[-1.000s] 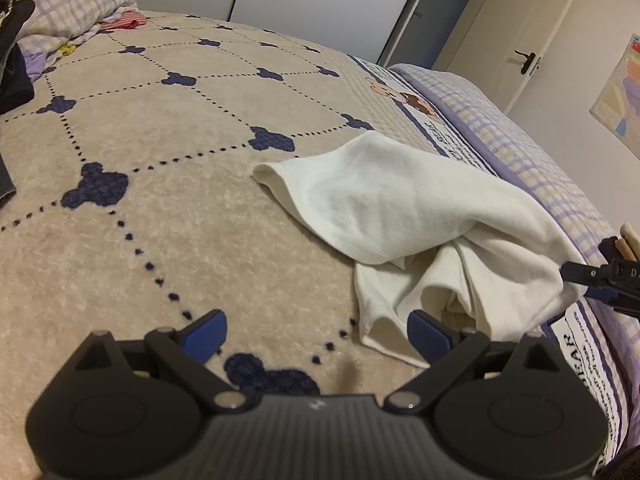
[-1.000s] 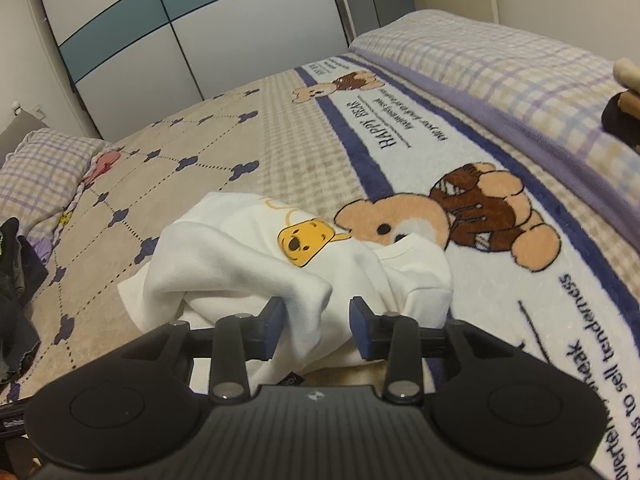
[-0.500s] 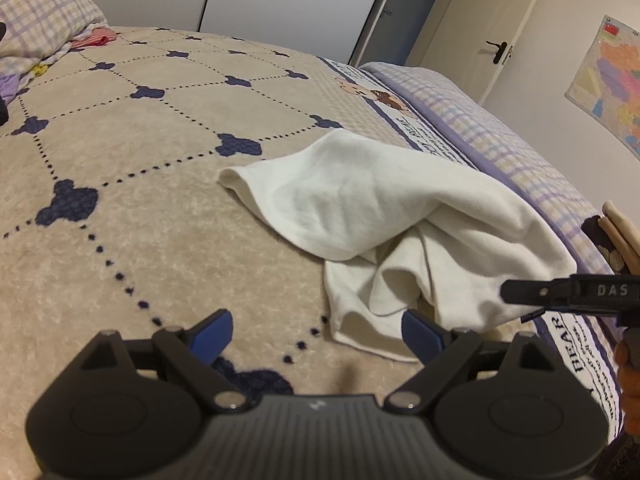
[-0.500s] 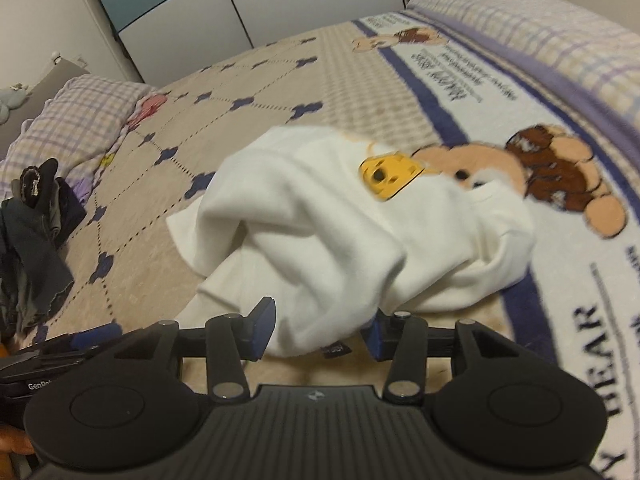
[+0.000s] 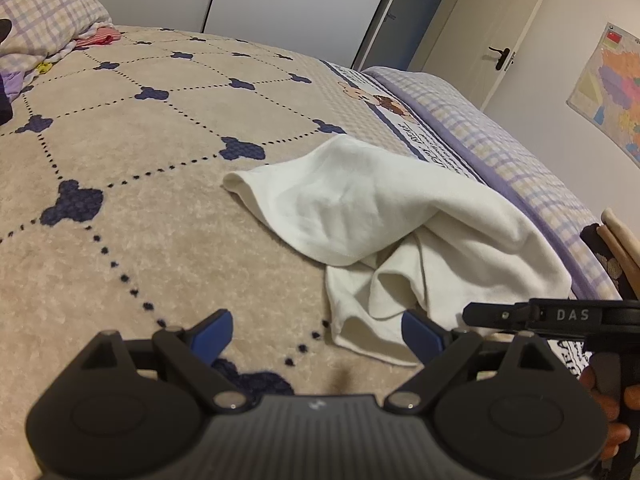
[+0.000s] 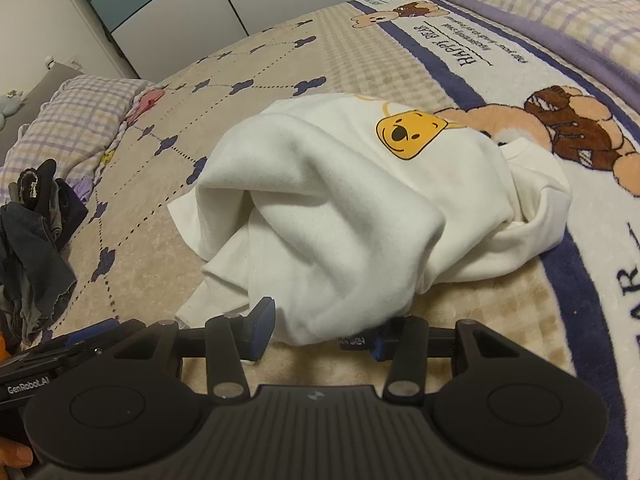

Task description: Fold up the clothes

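Observation:
A white sweatshirt point(image 6: 352, 216) with a yellow bear-face print lies crumpled on the bed blanket point(image 6: 452, 308). In the left wrist view its plain white side point(image 5: 384, 212) shows. My right gripper point(image 6: 320, 336) is low at the shirt's near edge. Its jaws stand apart, and a bulging fold of the cloth lies between them and covers part of the right finger. My left gripper point(image 5: 316, 332) is wide open just above the blanket point(image 5: 120, 208). Its right fingertip point(image 5: 420, 334) is at the shirt's near hem, and nothing is gripped. The right gripper's finger point(image 5: 480, 314) juts in side-on.
A pile of dark clothes point(image 6: 36, 232) lies at the left, beside a plaid pillow point(image 6: 88, 116) and a pink garment point(image 5: 100, 36). A purple plaid quilt point(image 5: 500, 148) runs along the bed's far side. Wardrobe doors point(image 5: 288, 4) and a room door point(image 5: 492, 28) stand behind.
My right gripper has dropped and come in over the shirt's near fold, and its jaws have widened. It has reached further into the left wrist view. The left gripper has stayed put.

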Demonstrator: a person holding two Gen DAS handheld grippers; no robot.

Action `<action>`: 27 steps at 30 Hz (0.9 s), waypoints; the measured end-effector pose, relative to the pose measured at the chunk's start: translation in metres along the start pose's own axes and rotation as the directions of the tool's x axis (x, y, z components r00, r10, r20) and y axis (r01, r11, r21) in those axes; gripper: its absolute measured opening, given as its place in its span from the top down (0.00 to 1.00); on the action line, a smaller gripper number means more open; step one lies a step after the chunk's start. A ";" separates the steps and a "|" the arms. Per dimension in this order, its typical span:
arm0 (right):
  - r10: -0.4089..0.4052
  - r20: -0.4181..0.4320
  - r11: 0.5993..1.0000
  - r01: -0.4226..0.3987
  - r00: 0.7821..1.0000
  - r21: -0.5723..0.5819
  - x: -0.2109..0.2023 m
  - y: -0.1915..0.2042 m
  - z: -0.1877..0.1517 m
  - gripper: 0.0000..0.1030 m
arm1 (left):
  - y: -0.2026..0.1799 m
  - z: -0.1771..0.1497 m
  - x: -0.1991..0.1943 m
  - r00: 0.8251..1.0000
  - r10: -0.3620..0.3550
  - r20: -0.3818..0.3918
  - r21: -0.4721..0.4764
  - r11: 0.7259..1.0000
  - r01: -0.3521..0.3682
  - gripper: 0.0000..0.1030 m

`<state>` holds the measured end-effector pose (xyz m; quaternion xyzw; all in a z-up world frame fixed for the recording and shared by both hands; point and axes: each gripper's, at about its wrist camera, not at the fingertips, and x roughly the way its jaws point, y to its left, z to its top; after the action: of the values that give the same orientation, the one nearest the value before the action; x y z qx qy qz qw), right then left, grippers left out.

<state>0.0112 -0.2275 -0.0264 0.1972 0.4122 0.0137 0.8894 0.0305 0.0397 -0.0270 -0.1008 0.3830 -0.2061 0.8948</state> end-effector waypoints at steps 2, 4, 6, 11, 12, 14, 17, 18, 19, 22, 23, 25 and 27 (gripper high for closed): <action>-0.002 0.001 1.000 0.002 1.000 0.002 0.002 0.000 -0.001 0.53 | 0.000 0.000 -0.001 1.000 -0.002 0.001 0.000 1.000 0.002 0.11; -0.003 0.003 1.000 0.003 1.000 0.001 0.003 0.000 -0.002 0.53 | 0.000 0.001 -0.001 1.000 -0.004 0.002 0.000 1.000 0.004 0.11; -0.002 0.007 1.000 0.002 1.000 -0.001 0.003 0.001 -0.002 0.53 | 0.000 0.001 -0.002 1.000 -0.004 0.002 -0.001 1.000 0.004 0.11; 0.002 0.011 1.000 -0.001 1.000 -0.011 0.004 0.002 -0.002 0.53 | 0.000 0.001 -0.002 1.000 -0.002 -0.001 -0.003 1.000 0.002 0.11; 0.002 0.012 1.000 -0.002 1.000 -0.012 0.004 0.002 -0.002 0.53 | 0.000 0.001 -0.002 1.000 -0.002 -0.001 -0.002 1.000 0.002 0.11; 0.002 0.013 1.000 -0.002 1.000 -0.014 0.003 0.002 -0.002 0.53 | 0.000 0.001 -0.002 1.000 -0.001 -0.003 -0.001 1.000 0.001 0.11; 0.003 0.015 1.000 -0.003 1.000 -0.016 0.003 0.003 -0.002 0.53 | -0.001 0.000 -0.001 1.000 -0.001 -0.006 0.001 1.000 0.001 0.11; 0.004 0.017 1.000 -0.003 1.000 -0.016 0.003 0.003 -0.002 0.53 | -0.001 0.000 -0.001 1.000 -0.001 -0.007 0.001 1.000 0.001 0.11; 0.004 0.018 1.000 -0.004 1.000 -0.017 0.003 0.003 -0.002 0.53 | -0.001 0.000 -0.001 1.000 -0.001 -0.007 0.002 1.000 0.001 0.11; 0.004 0.020 1.000 -0.004 1.000 -0.019 0.003 0.003 -0.002 0.53 | -0.001 0.000 -0.001 1.000 -0.002 -0.009 0.002 1.000 0.002 0.11; 0.004 0.020 1.000 -0.003 1.000 -0.019 0.003 0.003 -0.002 0.53 | 0.000 0.000 -0.001 1.000 -0.002 -0.009 0.002 1.000 0.002 0.11; 0.004 0.022 1.000 -0.004 1.000 -0.020 0.003 0.004 -0.002 0.53 | 0.000 0.000 -0.001 1.000 -0.002 -0.009 0.002 1.000 0.002 0.11; 0.005 0.026 1.000 -0.004 1.000 -0.022 0.003 0.004 -0.002 0.53 | 0.000 0.000 -0.001 1.000 -0.003 -0.009 0.002 1.000 0.003 0.11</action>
<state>0.0121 -0.2226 -0.0280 0.1886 0.3999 0.0176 0.8968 0.0303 0.0397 -0.0263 -0.0995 0.3866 -0.2082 0.8929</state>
